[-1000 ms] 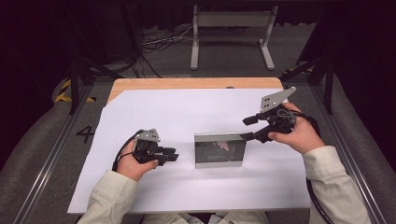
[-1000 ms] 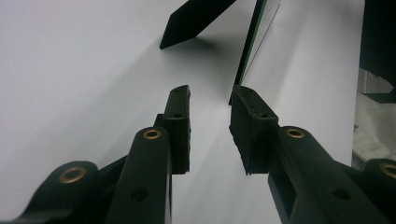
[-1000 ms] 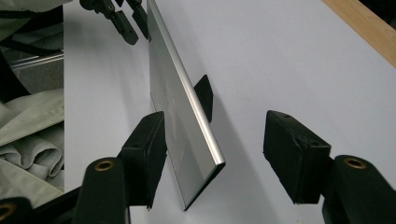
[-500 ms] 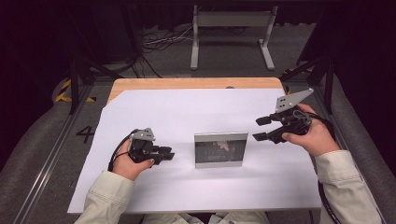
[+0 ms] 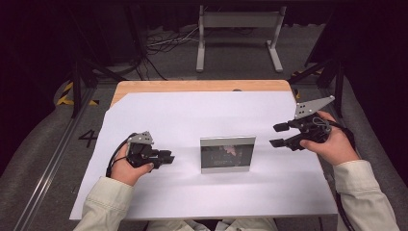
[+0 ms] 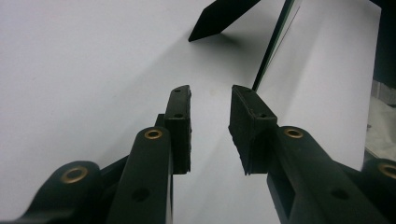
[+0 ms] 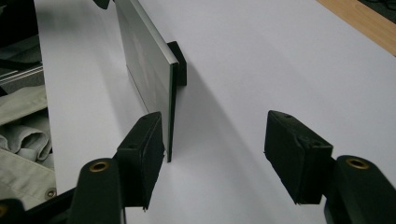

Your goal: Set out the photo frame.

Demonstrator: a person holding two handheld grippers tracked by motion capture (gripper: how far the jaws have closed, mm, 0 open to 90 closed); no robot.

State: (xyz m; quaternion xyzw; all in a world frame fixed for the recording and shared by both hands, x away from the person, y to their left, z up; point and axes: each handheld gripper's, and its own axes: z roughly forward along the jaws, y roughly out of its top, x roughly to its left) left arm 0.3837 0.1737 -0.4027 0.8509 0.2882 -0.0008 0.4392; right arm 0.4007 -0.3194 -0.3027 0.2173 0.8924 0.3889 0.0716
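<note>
High view: silver-framed picture frame (image 5: pixel 227 154) upright; left gripper (image 5: pixel 166 158) slightly parted, right gripper (image 5: pixel 279 135) wide, both empty.

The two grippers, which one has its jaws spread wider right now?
The right gripper, held to the right of the standing picture frame. Its jaws gape wide, while the left gripper shows only a narrow gap between its jaws.

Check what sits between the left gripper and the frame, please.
Nothing: bare white sheet separates the left gripper from the frame in the high view. The left gripper view shows open jaws facing the frame's edge.
</note>
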